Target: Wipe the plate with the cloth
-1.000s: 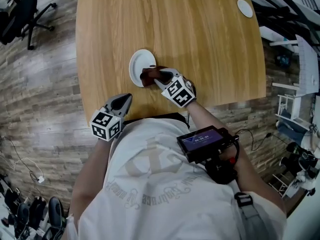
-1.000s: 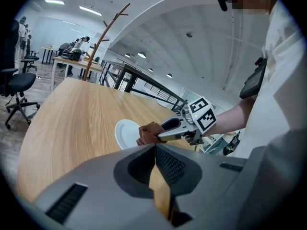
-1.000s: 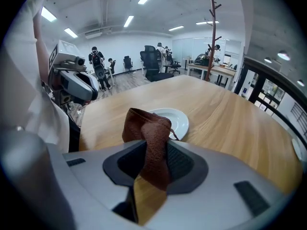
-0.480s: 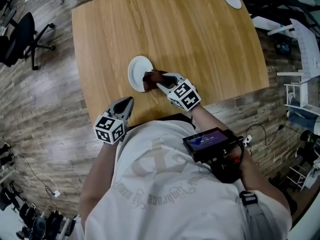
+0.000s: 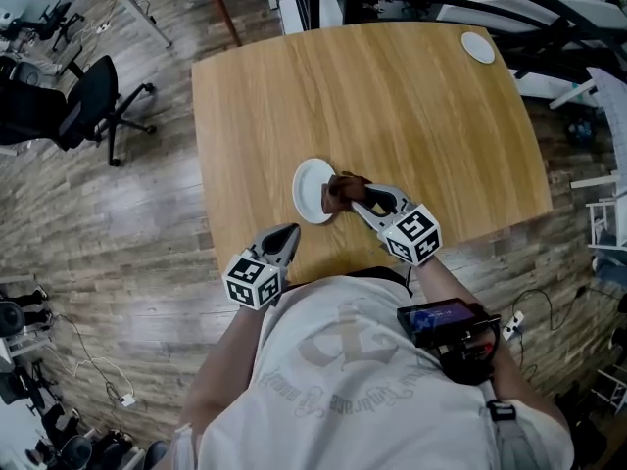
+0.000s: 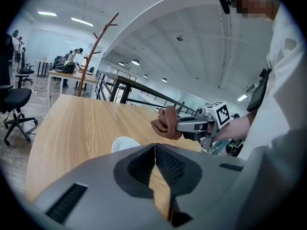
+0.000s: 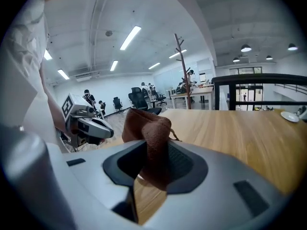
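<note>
A small white plate (image 5: 312,190) lies on the wooden table (image 5: 392,96) near its front edge. My right gripper (image 5: 358,197) is shut on a bunched brown cloth (image 5: 341,191), which hangs just over the plate's right rim. In the right gripper view the cloth (image 7: 147,137) is pinched between the jaws and rises above them. My left gripper (image 5: 285,236) is shut and holds nothing; it hovers at the table's front edge, nearer me than the plate. From the left gripper view I see the plate (image 6: 124,143) and the cloth (image 6: 165,124) ahead.
A second small white dish (image 5: 478,47) sits at the table's far right corner. A black office chair (image 5: 78,106) stands on the wood floor to the left. Desks and metal frames line the far side.
The head view has shifted, so table and plate now sit further right in the frame. The right gripper still holds the cloth at the plate's right rim. The left gripper stays shut near the front edge.
</note>
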A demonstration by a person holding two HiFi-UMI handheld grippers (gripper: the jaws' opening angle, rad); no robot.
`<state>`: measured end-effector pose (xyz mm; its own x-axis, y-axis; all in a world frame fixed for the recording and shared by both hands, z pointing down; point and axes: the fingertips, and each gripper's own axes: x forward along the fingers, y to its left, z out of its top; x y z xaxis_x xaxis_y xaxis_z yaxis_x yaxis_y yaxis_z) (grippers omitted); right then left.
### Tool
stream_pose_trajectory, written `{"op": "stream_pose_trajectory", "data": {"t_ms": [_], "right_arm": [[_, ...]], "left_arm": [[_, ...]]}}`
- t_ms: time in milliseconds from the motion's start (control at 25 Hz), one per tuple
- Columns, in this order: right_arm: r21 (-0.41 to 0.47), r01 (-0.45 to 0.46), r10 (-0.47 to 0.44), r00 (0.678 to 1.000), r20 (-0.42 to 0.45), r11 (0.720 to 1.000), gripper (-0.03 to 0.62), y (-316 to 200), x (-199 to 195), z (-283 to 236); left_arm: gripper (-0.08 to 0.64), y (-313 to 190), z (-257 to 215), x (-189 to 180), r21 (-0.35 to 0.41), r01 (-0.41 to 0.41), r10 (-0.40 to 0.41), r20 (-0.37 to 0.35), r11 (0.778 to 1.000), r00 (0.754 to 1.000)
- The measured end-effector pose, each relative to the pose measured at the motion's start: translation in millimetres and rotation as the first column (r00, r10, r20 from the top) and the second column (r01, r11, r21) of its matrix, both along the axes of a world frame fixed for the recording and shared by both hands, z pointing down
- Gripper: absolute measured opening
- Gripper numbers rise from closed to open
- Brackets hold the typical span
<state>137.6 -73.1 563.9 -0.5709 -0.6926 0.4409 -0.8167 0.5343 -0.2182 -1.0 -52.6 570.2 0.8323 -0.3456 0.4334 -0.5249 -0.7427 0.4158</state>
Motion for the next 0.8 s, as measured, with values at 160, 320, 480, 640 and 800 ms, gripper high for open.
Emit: {"op": "stream_pose_trajectory", "data": {"t_ms": [160, 320, 480, 640, 800], "right_arm": [[0.028, -0.009, 0.008, 1.0, 0.025, 1.0, 0.126, 12, -1, -11], [0.021, -0.041, 0.04, 0.998, 0.051, 0.999, 0.126, 30, 5, -10], [0.015, -0.063, 0.062, 0.996, 0.058, 0.998, 0.126, 41, 7, -7], [0.025, -0.075, 0.073, 0.995, 0.064, 0.997, 0.126, 40, 3, -8], [0.034, -0.064, 0.062, 0.997, 0.055, 0.997, 0.126, 38, -2, -8]], "left_arm": [[0.014, 4, -3, 6, 0.013, -0.035, 0.035, 0.006, 0.999, 0.999], [0.014, 10, -5, 13, 0.019, -0.058, 0.058, 0.003, 0.998, 0.998], [0.014, 14, -5, 13, 0.02, -0.073, 0.073, 0.005, 0.997, 0.997], [0.014, 15, -2, 10, 0.019, -0.085, 0.085, 0.01, 0.996, 0.996], [0.012, 15, -3, 11, 0.022, -0.089, 0.088, 0.004, 0.996, 0.996]]}}
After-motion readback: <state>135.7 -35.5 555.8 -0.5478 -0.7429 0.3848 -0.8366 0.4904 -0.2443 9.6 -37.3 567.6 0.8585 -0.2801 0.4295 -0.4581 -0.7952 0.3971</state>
